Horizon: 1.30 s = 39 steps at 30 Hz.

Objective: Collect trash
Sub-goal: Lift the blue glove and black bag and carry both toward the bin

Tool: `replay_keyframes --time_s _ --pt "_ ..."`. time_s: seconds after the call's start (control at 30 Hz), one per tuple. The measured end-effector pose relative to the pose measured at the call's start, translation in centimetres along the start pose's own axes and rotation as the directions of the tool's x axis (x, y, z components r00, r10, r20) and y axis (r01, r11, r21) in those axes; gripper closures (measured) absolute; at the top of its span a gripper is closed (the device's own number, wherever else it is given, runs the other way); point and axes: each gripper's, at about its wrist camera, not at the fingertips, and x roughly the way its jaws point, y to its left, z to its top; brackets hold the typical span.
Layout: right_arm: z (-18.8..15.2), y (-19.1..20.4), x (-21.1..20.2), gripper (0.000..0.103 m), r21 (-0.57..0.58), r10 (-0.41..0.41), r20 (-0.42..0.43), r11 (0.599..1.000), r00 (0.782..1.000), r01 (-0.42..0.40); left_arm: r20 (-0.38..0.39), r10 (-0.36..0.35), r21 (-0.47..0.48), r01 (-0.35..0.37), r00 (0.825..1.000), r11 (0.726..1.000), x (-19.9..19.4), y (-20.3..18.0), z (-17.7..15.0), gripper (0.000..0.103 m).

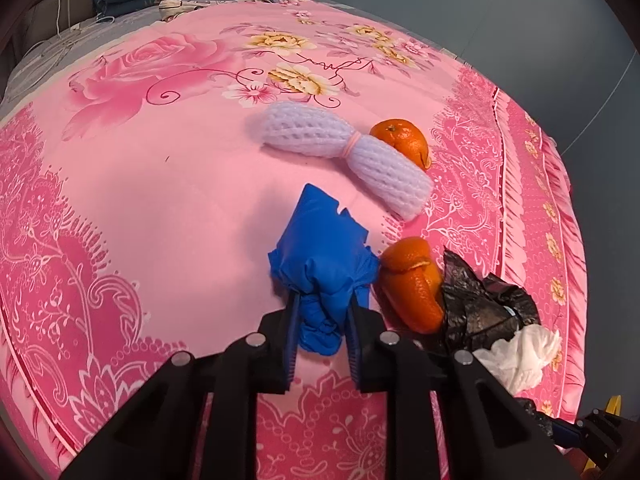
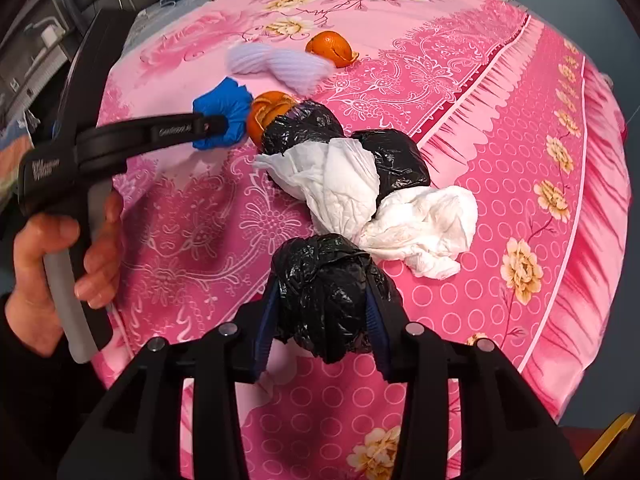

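- Left wrist view: my left tongs (image 1: 322,320) are gripping the crumpled blue glove (image 1: 320,256), which is still lying on the pink bed cover (image 1: 160,208). Just beside it an orange peel (image 1: 412,284) is waiting, and farther off the white foam net (image 1: 344,156) and a second orange peel (image 1: 402,140) are also lying uncollected.
- Right wrist view: my right tongs (image 2: 322,304) are closing on the near lump of the black plastic bag (image 2: 320,292). The white tissue (image 2: 400,220) is resting across the bag.
- I am judging the collecting as only beginning: two pieces are gripped, nothing is put away, and I am seeing no bin.
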Motion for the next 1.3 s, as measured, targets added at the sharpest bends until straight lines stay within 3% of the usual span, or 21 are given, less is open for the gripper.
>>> replay_keyframes --time_s 0.23,0.57,0.83,1.3 --pt "-0.4 0.2 -2.2 0.067 0.012 0.048 0.043 0.999 0.998 -0.048 0.026 -0.034 -0.031 0.034 0.999 0.999 -2.9 0.9 -1.1 0.084" --pt "-1.9 0.2 -4.5 0.067 0.044 0.083 0.062 0.995 0.995 -0.085 0.03 -0.022 -0.044 0.023 0.999 0.999 -7.4 1.1 -3.8 0.084" --pt "-3.2 -0.8 -7.0 0.067 0.066 0.099 0.087 0.992 0.991 -0.105 0.04 -0.024 -0.02 0.025 0.999 0.999 -10.8 -0.3 -7.2 0.084" --pt "-5.0 -3.0 -13.0 0.067 0.092 0.077 0.169 0.991 0.983 -0.094 0.076 -0.047 0.073 0.041 0.996 0.996 -15.9 -4.9 -10.3 0.084"
